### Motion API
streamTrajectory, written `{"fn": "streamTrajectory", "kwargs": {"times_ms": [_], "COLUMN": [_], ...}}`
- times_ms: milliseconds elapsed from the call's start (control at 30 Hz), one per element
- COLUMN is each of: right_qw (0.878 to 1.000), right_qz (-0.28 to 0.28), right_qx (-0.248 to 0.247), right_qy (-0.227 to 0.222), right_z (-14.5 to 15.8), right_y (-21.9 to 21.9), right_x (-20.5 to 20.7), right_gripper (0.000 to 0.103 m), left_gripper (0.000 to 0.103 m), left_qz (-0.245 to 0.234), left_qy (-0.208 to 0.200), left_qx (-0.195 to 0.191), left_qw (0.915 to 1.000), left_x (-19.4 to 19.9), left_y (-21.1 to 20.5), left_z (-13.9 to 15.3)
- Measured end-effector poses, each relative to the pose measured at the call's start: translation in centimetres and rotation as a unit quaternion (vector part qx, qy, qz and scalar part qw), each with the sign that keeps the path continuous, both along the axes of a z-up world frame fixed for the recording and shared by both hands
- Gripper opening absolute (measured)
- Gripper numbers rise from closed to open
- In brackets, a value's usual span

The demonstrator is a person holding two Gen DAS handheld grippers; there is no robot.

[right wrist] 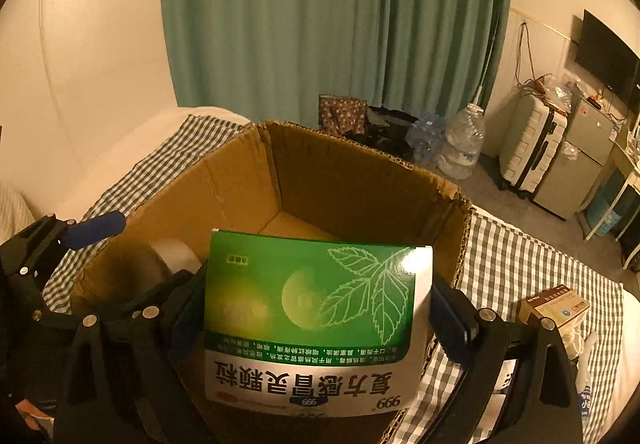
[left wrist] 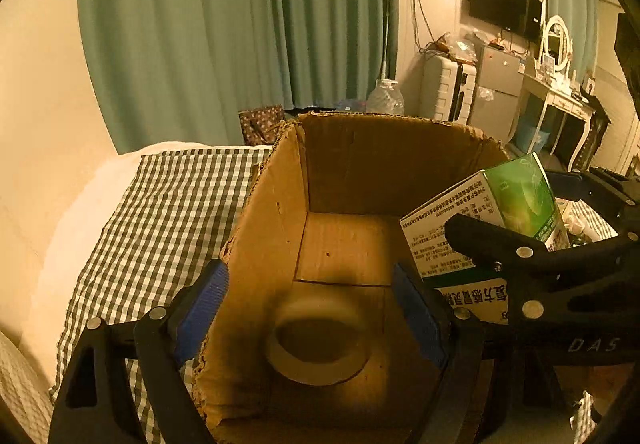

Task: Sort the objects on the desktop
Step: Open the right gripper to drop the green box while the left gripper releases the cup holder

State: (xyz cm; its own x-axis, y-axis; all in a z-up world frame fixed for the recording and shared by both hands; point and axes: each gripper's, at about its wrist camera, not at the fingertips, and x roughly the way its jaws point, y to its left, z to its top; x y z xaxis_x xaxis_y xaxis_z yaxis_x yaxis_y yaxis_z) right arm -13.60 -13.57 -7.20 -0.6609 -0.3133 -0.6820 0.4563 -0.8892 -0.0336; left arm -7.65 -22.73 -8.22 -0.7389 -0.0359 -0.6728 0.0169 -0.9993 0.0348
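Two grippers angled down over open cardboard box (left wrist: 344, 172). Left gripper (left wrist: 312, 318) spread wide, empty, one finger outside torn left wall. Right gripper (right wrist: 316, 318) pinching green medicine box (right wrist: 316, 308) above near rim. Tape roll (left wrist: 320, 340) flat on box floor, bare cardboard beyond. Second small carton (right wrist: 554, 306) on checked cloth (right wrist: 520, 268), right.

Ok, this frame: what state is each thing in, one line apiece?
Cardboard box: open-topped, flaps torn off, standing on the checked cloth.
Tape roll: lying flat on the box floor.
Green medicine box: upside down, held over the cardboard box.
Left claw: open, empty, above the tape roll.
Right claw: shut on the medicine box.
Small brown carton: resting on the cloth.
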Motion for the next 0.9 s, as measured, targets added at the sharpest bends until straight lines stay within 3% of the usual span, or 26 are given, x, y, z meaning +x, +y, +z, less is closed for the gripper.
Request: {"fn": "streamTrajectory", "kwargs": {"times_ms": [100, 400, 900], "right_qw": [1.000, 1.000, 0.996], "right_qz": [0.001, 0.009, -0.026], "right_qx": [-0.003, -0.026, -0.064], "right_qy": [-0.003, 0.003, 0.053], "right_z": [-0.1, 1.5, 8.3], "right_y": [-0.1, 1.0, 4.6], "right_x": [-0.2, 0.7, 3.7], "right_gripper": [0.095, 0.097, 0.097], "left_gripper": [0.087, 0.096, 0.100], "left_qz": [-0.003, 0.006, 0.010], "left_qy": [-0.010, 0.010, 0.053], "left_qx": [0.019, -0.008, -0.022], "left_qw": [0.9998, 0.9999, 0.9983], "left_x": [-0.3, 0.3, 2.3], "left_y": [-0.1, 0.4, 1.7], "left_z": [-0.3, 1.5, 6.7]}}
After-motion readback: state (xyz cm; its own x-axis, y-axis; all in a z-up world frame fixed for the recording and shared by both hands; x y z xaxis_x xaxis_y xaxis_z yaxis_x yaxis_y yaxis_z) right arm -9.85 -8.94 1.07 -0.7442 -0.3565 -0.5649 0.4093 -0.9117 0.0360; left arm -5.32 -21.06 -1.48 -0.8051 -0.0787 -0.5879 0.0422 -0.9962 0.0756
